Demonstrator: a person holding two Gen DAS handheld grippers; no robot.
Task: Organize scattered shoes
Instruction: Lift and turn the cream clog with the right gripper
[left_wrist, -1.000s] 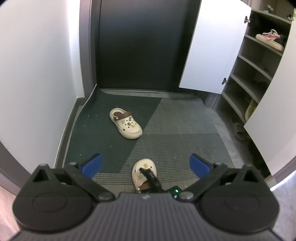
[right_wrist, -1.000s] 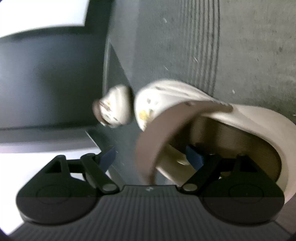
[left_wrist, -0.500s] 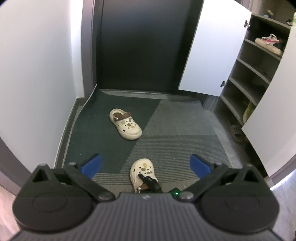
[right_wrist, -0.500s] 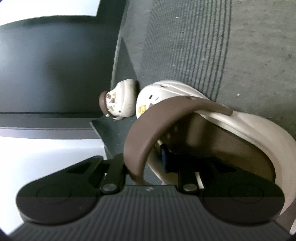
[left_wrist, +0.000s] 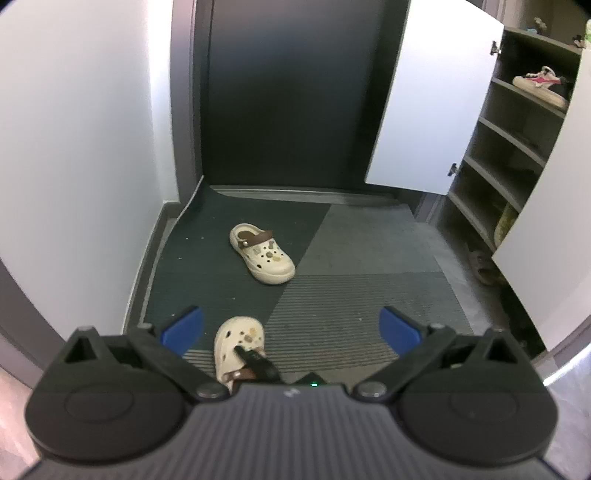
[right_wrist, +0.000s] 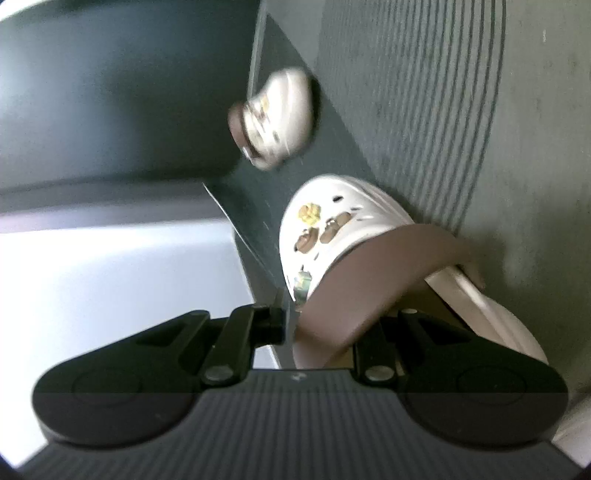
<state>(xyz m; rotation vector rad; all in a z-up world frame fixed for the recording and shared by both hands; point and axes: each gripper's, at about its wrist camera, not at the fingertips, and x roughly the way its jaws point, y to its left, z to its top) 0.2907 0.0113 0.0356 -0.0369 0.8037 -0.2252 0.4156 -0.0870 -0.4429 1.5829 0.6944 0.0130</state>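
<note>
While left tongs (left_wrist: 290, 328) gape, right tongs (right_wrist: 321, 325) pinch nr clog (right_wrist: 343, 240).

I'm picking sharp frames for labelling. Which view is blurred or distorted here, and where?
Left wrist view: sharp, fisheye bends the wall and cupboard; the far clog reads clearly. Right wrist view: motion blur smears the far clog and the floor mat; the near clog in the right gripper is softer too.
</note>
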